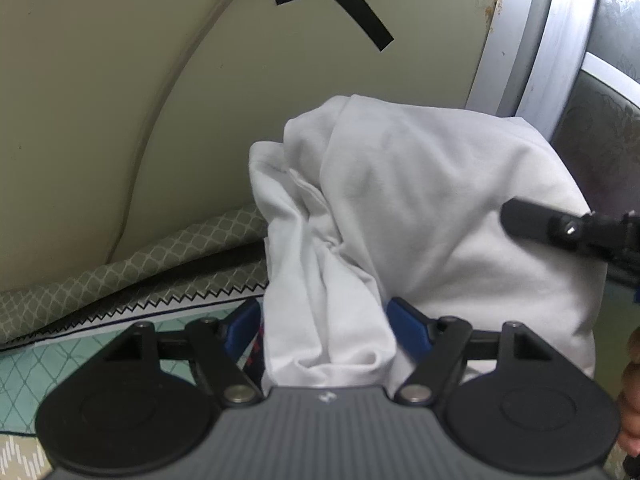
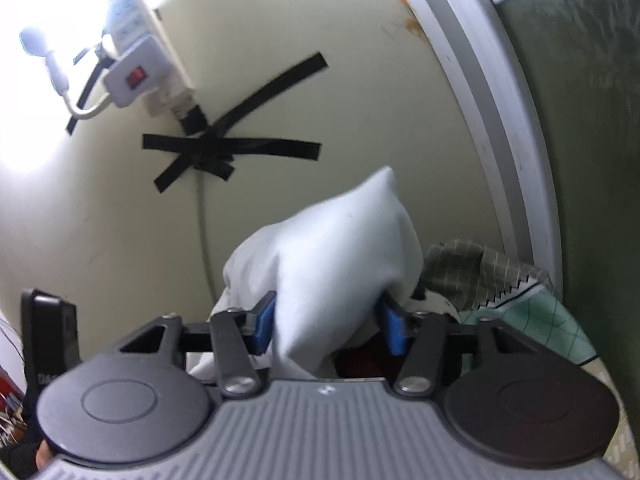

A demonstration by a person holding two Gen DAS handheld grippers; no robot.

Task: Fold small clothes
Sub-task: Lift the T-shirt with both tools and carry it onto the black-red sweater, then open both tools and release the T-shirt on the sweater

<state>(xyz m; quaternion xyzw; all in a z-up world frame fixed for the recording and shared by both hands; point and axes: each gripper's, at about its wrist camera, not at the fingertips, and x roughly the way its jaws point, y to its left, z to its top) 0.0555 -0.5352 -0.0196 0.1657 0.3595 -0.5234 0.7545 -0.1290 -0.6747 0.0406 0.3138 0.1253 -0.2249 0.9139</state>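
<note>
A white garment (image 1: 384, 208) hangs bunched in the air in front of a cream wall. My left gripper (image 1: 326, 328) is shut on a gathered fold of it between the blue pads (image 1: 408, 328). In the right wrist view the same white garment (image 2: 332, 264) bulges up between the blue pads (image 2: 394, 330), and my right gripper (image 2: 328, 324) is shut on it. A black part of the right gripper (image 1: 568, 232) reaches in from the right edge of the left wrist view, against the cloth.
A patterned green-grey cloth with a zigzag edge (image 1: 140, 276) and a teal checked sheet (image 1: 52, 364) lie below. Black tape crosses (image 2: 224, 148) and a white power strip (image 2: 136, 76) are on the wall. A grey metal frame (image 1: 548, 32) stands at right.
</note>
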